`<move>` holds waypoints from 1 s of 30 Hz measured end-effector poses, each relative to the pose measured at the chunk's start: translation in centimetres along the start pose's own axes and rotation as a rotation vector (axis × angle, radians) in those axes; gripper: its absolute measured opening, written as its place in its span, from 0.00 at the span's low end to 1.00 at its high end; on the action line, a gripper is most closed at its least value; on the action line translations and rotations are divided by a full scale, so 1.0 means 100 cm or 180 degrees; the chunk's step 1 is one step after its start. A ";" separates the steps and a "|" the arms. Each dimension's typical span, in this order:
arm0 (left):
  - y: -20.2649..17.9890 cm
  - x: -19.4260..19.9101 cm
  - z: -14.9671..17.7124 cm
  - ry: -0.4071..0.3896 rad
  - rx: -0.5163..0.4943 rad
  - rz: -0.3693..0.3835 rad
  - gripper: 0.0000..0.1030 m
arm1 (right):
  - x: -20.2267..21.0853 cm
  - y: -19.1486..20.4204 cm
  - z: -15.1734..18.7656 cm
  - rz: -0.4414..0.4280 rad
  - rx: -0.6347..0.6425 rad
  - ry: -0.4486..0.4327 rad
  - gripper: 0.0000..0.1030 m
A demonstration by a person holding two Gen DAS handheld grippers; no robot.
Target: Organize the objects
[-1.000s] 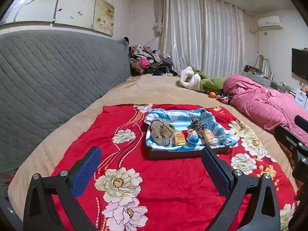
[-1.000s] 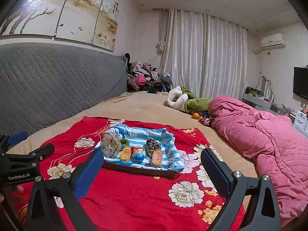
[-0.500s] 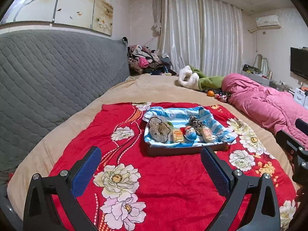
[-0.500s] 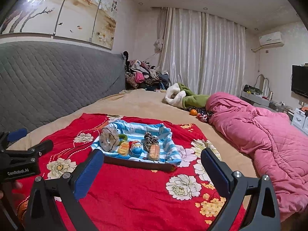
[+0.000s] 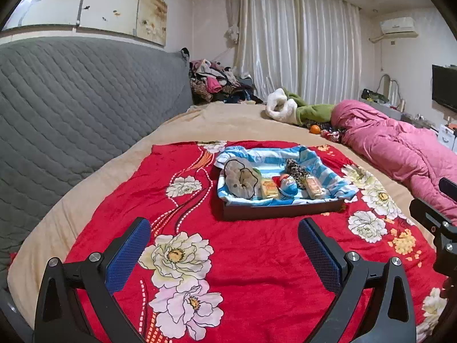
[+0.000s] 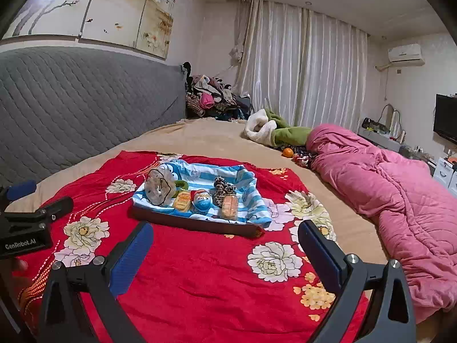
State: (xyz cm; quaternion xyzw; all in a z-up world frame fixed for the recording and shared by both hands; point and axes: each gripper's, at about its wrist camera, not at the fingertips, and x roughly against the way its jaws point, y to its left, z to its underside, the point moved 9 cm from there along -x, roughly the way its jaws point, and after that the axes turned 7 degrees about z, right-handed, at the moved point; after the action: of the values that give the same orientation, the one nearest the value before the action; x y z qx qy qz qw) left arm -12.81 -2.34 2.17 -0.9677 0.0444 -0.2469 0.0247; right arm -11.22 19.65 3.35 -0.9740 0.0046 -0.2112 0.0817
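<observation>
- Hovering over the red floral blanket (image 5: 242, 257), the left gripper (image 5: 224, 245) is holding its blue pads spread wide, gripping nothing; the tray (image 5: 280, 210) is lying ahead of it, well apart.
- Facing the tray (image 6: 197, 223) from its near right corner, the right gripper (image 6: 225, 247) is likewise standing spread and empty.
- Lining the tray is a blue-striped cloth (image 6: 242, 200); resting on it in a row are a round grey pouch (image 6: 160, 187), a yellow packet (image 6: 182, 201), a blue egg toy (image 6: 202, 200), a leopard scrunchie (image 6: 224, 190) and an orange packet (image 6: 230, 207).
- Lying beyond the tray, far right, is a pink duvet (image 6: 400, 188).

Both wrist views face the tray (image 5: 281, 213) (left nearer).
</observation>
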 end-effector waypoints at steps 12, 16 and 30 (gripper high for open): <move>0.005 -0.027 0.017 0.0166 0.0034 -0.0011 1.00 | -0.022 0.004 0.005 -0.0020 0.0011 0.0058 0.99; 0.004 -0.034 0.023 0.0205 0.0015 -0.0008 1.00 | -0.029 0.004 0.010 -0.0025 0.0005 0.0107 0.99; 0.003 -0.050 0.037 0.0275 0.0016 -0.0001 1.00 | -0.044 0.000 0.029 -0.0017 -0.0061 0.0215 0.99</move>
State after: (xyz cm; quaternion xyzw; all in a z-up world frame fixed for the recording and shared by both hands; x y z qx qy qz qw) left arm -15.41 -2.05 -3.46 -0.9561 0.0447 -0.2886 0.0251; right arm -13.98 20.34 -1.08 -0.9671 0.0068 -0.2442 0.0716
